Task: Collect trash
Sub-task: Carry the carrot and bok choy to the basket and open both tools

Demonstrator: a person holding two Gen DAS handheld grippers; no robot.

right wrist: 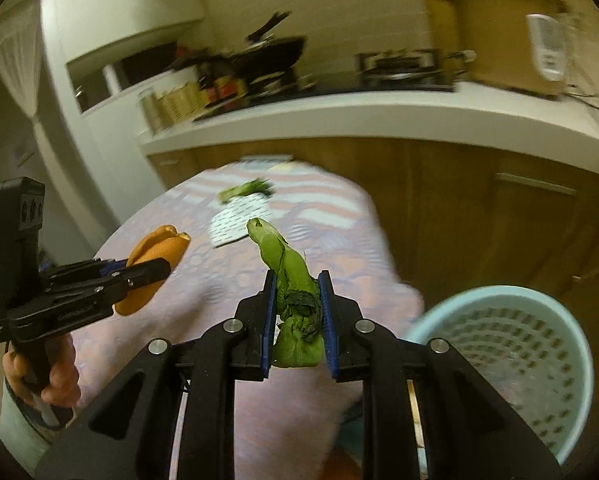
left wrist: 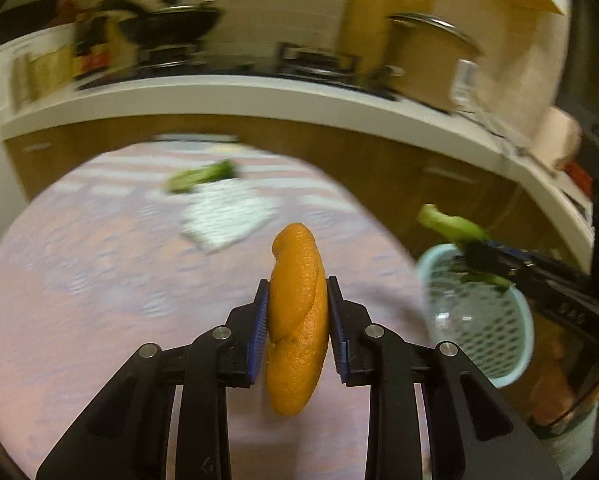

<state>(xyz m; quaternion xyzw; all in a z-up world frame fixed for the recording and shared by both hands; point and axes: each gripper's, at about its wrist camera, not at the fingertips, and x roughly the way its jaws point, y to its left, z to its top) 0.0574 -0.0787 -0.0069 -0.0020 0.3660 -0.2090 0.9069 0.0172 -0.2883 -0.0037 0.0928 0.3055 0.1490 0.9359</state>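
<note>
Motion blur smears the far leafy scrap (left wrist: 201,176), patterned paper (left wrist: 227,216) and countertop clutter (left wrist: 99,52).

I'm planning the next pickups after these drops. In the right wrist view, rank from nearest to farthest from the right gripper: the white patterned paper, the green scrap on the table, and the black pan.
1. White patterned paper, mid-table, just ahead of the right gripper.
2. Green scrap on the table, just beyond the paper.
3. Black pan, on the counter behind the table.
</note>
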